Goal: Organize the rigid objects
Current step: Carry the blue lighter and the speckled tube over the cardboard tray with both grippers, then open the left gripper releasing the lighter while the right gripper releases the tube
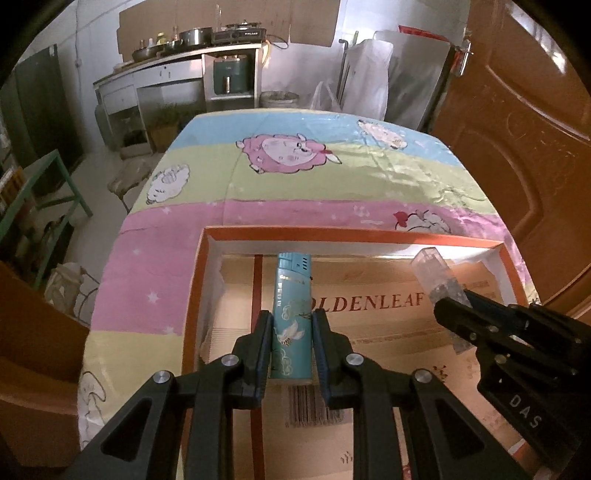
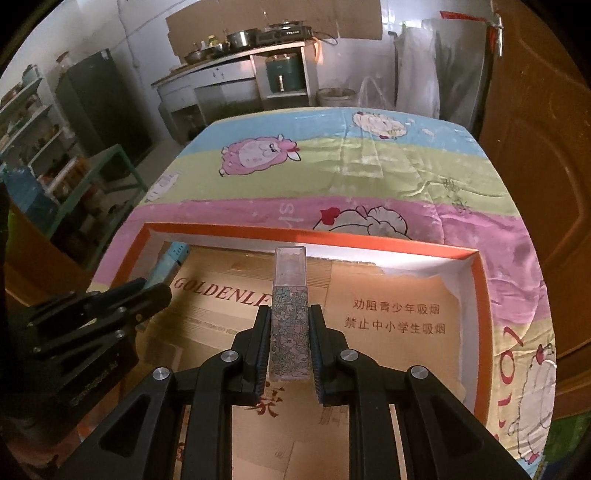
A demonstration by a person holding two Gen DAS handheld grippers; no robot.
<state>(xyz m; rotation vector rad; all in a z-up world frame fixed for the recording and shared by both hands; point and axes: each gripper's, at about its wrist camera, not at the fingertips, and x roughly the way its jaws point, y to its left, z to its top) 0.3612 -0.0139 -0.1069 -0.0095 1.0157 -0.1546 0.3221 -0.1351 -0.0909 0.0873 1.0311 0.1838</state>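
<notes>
Brown panelled door [image 1: 517, 122] right of table draped in pastel sheep-print cloth [image 1: 295, 177]. Beyond table: white wall, grey counter [image 1: 155, 74] bearing pots and stove [image 1: 238, 33]. Green appliance [image 1: 227, 75] in niche under counter. Dark cabinet [image 2: 107, 107] and green metal frame [image 1: 48, 184] left of table. Pale floor. Dim, warm light.

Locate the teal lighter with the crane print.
The teal lighter is clamped in the left tool, above the orange-rimmed box, left of the floral clear-capped lighter.
</notes>
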